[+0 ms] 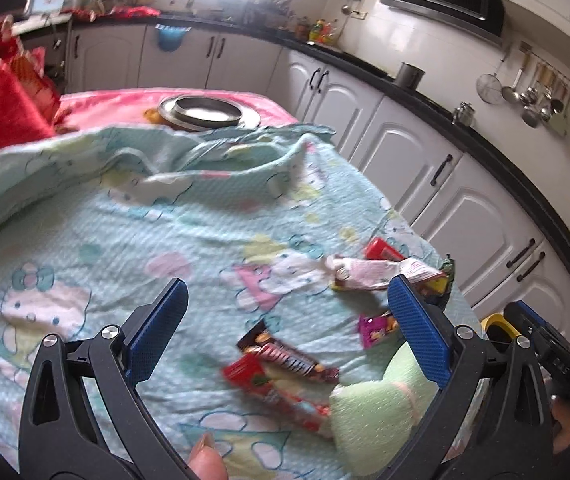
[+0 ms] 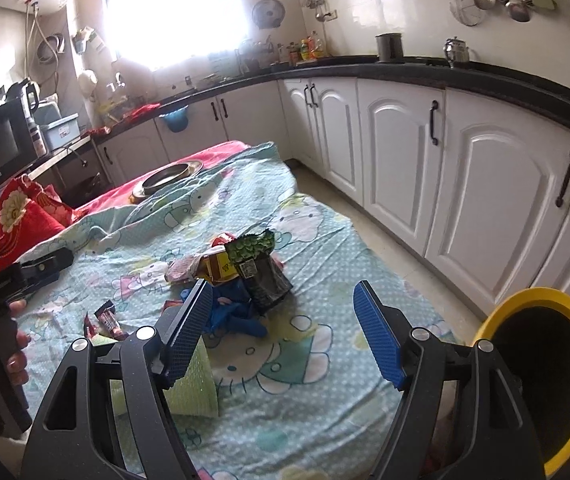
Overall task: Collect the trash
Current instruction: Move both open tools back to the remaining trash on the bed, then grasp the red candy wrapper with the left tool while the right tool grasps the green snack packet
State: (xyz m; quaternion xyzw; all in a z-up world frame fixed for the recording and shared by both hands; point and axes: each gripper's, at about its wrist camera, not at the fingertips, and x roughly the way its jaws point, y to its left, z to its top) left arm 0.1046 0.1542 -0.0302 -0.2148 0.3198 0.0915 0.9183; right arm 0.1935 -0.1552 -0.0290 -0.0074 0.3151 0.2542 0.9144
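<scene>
Currently the trash lies scattered on the teal cartoon-print bedsheet [image 2: 317, 240] toward its right side: a brown chocolate-bar wrapper [image 1: 289, 358] touching a red wrapper [image 1: 273, 394] nearest, a small magenta packet [image 1: 375, 328] just right of them, and farther off a pale pink-and-white wrapper [image 1: 365, 272] beside a red packet [image 1: 383, 250]. From the right wrist view, a green-and-black foil bag [image 2: 259, 270] stands upright over a yellow packet [image 2: 219, 268] and a crumpled blue piece [image 2: 237, 308]. A light green towel [image 1: 377, 408] sits at the near edge. Left gripper [image 1: 287, 332]: jaws wide apart, nothing between the pads, above the wrappers. Right gripper [image 2: 281, 330]: jaws apart, empty. A yellow-rimmed bin [image 2: 541, 372] stands off the sheet's near right corner. A metal plate [image 1: 207, 112] rests at the far end on pink cloth.
</scene>
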